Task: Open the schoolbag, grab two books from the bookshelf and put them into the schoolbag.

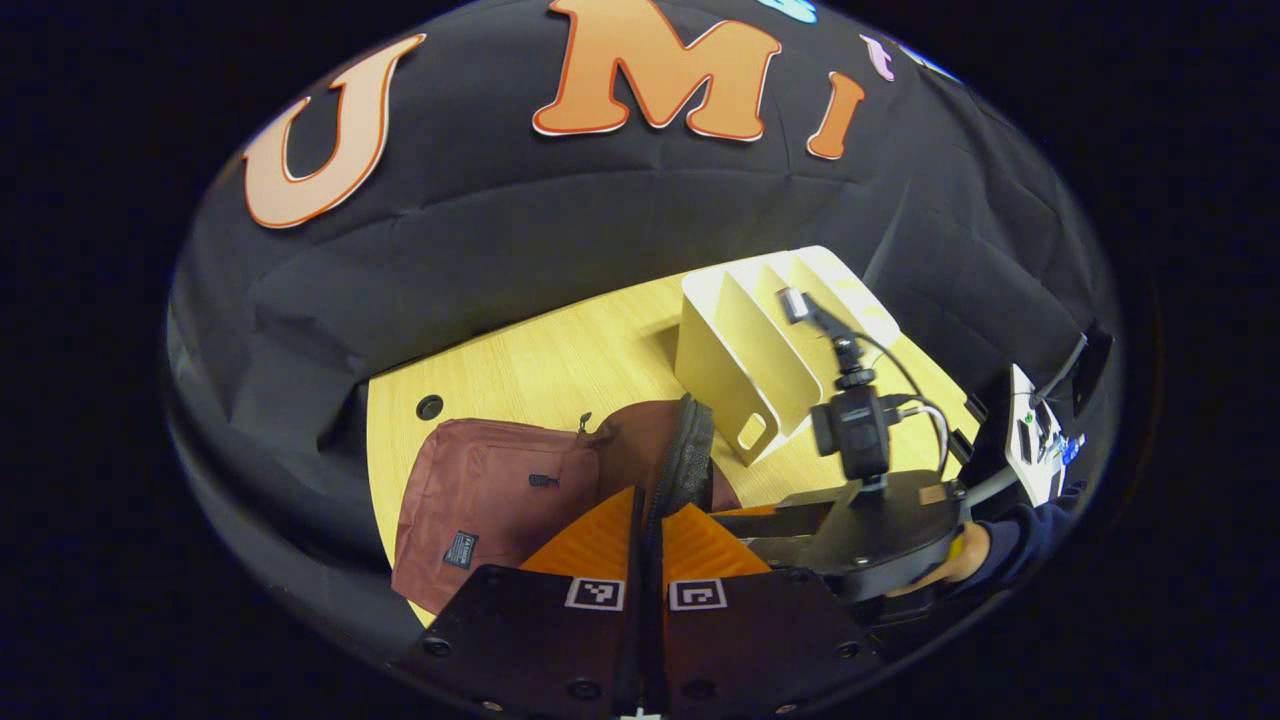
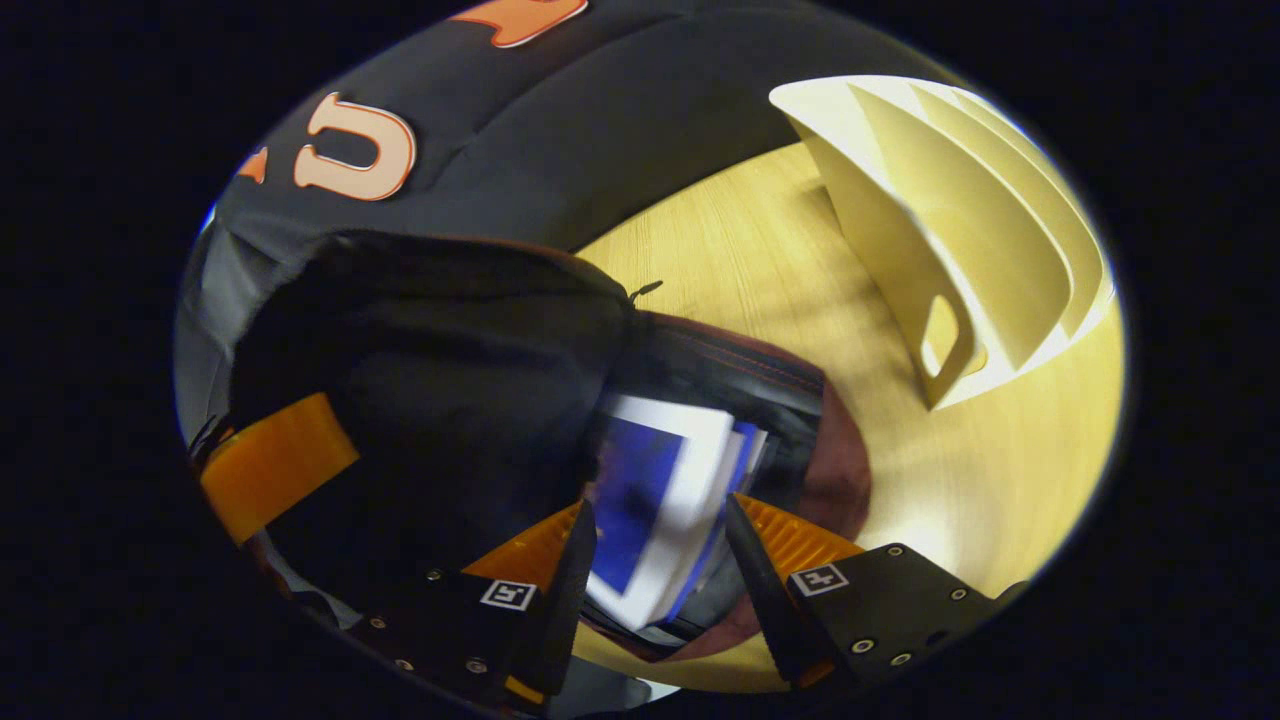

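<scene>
The maroon schoolbag lies on the wooden table. My left gripper is shut on the black edge of its flap and holds the flap up. From the right gripper view the raised flap is dark, with a left finger on it. My right gripper stands open just above the bag's mouth. Two books, blue and white, lie inside the bag under it. The cream bookshelf stands beyond with bare slots.
The right gripper's camera mount and a hand in a dark sleeve sit to the right of the bag. A white device with cables is at the table's far right. A cable hole marks the tabletop.
</scene>
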A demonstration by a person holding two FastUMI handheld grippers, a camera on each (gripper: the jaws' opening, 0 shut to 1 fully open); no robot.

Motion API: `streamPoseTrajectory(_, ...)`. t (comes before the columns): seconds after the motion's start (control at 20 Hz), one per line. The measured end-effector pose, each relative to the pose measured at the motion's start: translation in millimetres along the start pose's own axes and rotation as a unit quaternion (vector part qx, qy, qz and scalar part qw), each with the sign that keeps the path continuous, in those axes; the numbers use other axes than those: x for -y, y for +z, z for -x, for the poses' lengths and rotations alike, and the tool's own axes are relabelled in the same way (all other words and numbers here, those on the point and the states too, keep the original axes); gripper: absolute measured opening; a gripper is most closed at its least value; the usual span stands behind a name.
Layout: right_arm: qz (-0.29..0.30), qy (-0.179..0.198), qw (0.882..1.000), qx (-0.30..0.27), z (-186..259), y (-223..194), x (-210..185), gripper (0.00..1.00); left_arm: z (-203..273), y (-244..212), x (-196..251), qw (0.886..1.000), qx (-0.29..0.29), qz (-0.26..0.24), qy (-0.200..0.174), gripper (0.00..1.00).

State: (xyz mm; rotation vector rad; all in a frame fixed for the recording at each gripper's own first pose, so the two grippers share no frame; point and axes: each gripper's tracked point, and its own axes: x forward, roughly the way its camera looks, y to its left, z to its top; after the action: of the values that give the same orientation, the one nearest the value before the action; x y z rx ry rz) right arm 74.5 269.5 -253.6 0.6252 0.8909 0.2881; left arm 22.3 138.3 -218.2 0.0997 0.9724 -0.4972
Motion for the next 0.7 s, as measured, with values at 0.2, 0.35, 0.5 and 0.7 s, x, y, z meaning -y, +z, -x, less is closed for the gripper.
streamPoseTrajectory(0.2,0.040,-0.017,0.998,0.036,52,30,34,0.80,-4,-7,8,0.999,0.002,0.002,0.044,0.04)
streamPoseTrajectory(0.35,0.087,-0.039,0.993,0.068,95,57,66,0.80,-14,-15,26,0.997,0.000,-0.004,0.081,0.09)
streamPoseTrajectory(0.5,0.106,-0.046,0.988,0.101,137,80,89,0.83,-21,-28,58,0.995,-0.008,-0.005,0.095,0.14)
streamPoseTrajectory(0.7,0.123,-0.056,0.981,0.138,180,102,114,0.95,-33,-23,104,0.996,0.009,-0.003,0.088,0.62)
